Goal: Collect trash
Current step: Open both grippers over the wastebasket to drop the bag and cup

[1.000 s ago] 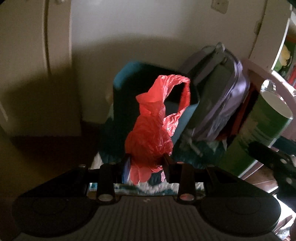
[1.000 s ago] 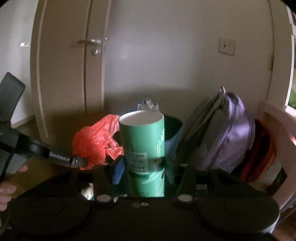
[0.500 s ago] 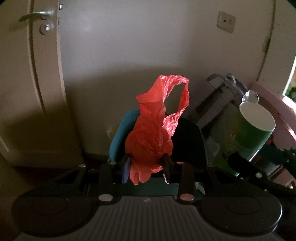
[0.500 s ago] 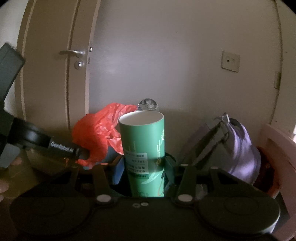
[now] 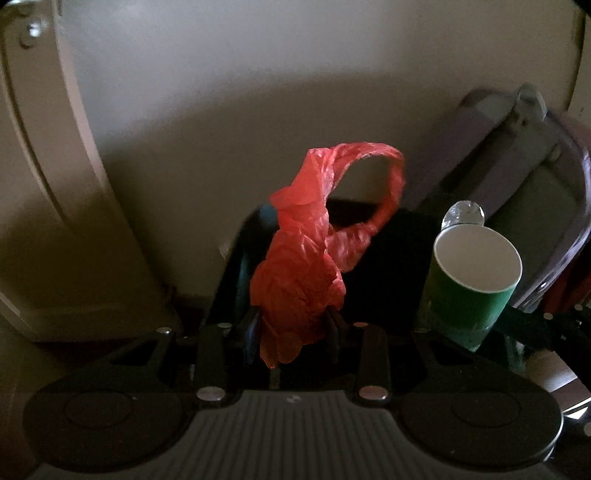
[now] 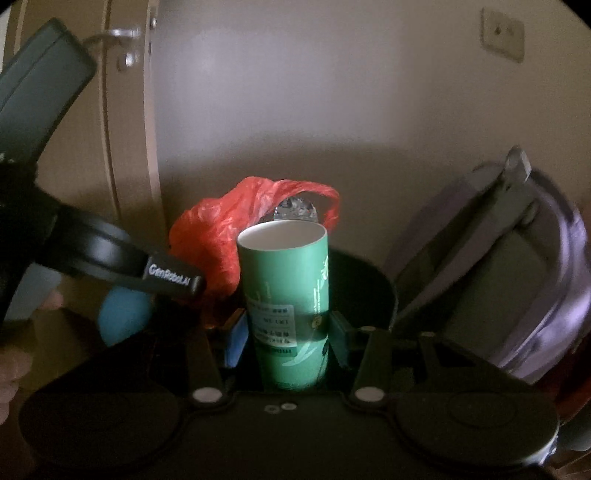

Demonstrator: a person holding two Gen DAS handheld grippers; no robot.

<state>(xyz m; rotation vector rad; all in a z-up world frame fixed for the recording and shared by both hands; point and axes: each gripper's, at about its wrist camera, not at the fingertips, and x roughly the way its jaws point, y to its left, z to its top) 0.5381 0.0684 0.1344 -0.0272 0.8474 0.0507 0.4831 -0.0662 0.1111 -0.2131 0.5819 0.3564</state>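
My left gripper (image 5: pixel 293 328) is shut on a crumpled red plastic bag (image 5: pixel 303 266), whose handle loop arches above it. Behind the bag stands a dark bin with a blue rim (image 5: pixel 384 254). My right gripper (image 6: pixel 288 332) is shut on a tall green paper cup (image 6: pixel 288 302), held upright; a clear crumpled bottle (image 6: pixel 295 208) shows just over the cup's rim. In the left wrist view the cup (image 5: pixel 472 284) and bottle (image 5: pixel 463 214) hang at the right, over the bin's edge. In the right wrist view the red bag (image 6: pixel 218 236) and the left gripper body (image 6: pixel 122 262) sit at the left.
A purple and grey backpack (image 6: pixel 509 266) leans against the wall right of the bin (image 6: pixel 362 291). A door with a metal handle (image 6: pixel 122 35) is at the left, a wall switch (image 6: pixel 502 35) top right. A person's hand (image 6: pixel 14 369) shows at the left edge.
Both grippers have travelled toward the bin with their loads. The bin and backpack now look larger and nearer, and the cup has come closer beside the red bag. Grips are unchanged.
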